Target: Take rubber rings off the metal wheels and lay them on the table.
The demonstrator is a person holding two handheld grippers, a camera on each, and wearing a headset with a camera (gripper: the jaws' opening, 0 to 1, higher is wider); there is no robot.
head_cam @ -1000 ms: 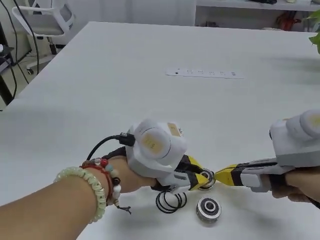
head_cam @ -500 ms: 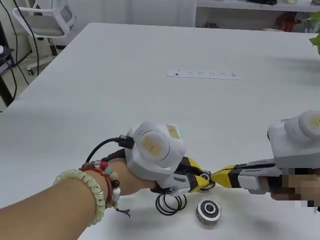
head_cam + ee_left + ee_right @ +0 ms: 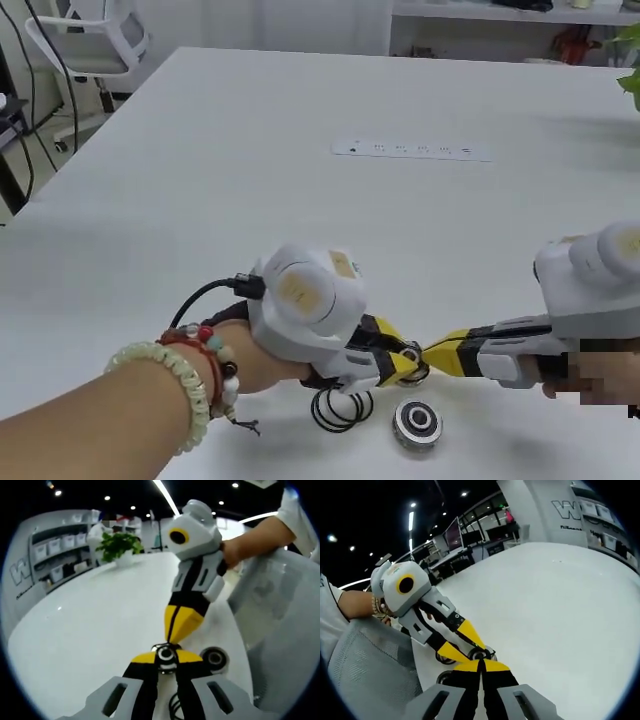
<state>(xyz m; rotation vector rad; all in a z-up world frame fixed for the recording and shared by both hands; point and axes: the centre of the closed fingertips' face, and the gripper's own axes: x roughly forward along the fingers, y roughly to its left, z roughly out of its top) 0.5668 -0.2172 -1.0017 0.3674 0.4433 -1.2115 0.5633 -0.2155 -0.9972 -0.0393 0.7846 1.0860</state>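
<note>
Jaws, left gripper (image 3: 166, 659): clenched on a metal wheel (image 3: 166, 655), yellow tips on either side of it, lower centre of the left gripper view. In the head view this gripper (image 3: 398, 362) sits lower centre, w/ the wheel (image 3: 412, 364) at its tips.

Jaws, right gripper (image 3: 481, 666): pressed together along their length in the right gripper view. The tips meet the rim of the held wheel (image 3: 479, 653). Cannot tell whether a ring is pinched between them. In the head view it (image 3: 432, 357) comes in from the right edge, tip to tip w/ the left gripper. In the left gripper view it (image 3: 173, 639) comes down from the top centre onto the wheel.

Second metal wheel (image 3: 417, 423) lies flat on the white counter (image 3: 300, 180), bottom centre of the head view, just below the meeting tips and apart from them.

Loose rubber rings (image 3: 340, 407): black, thin, overlapping, flat on the counter. Just left of the second wheel, near the left gripper's body.

Misc: power strip (image 3: 410, 149) upper centre, well apart from the work. Bead bracelets (image 3: 190, 385) on the wrist, lower left. Potted plant (image 3: 117, 545) upper left of the left gripper view.
</note>
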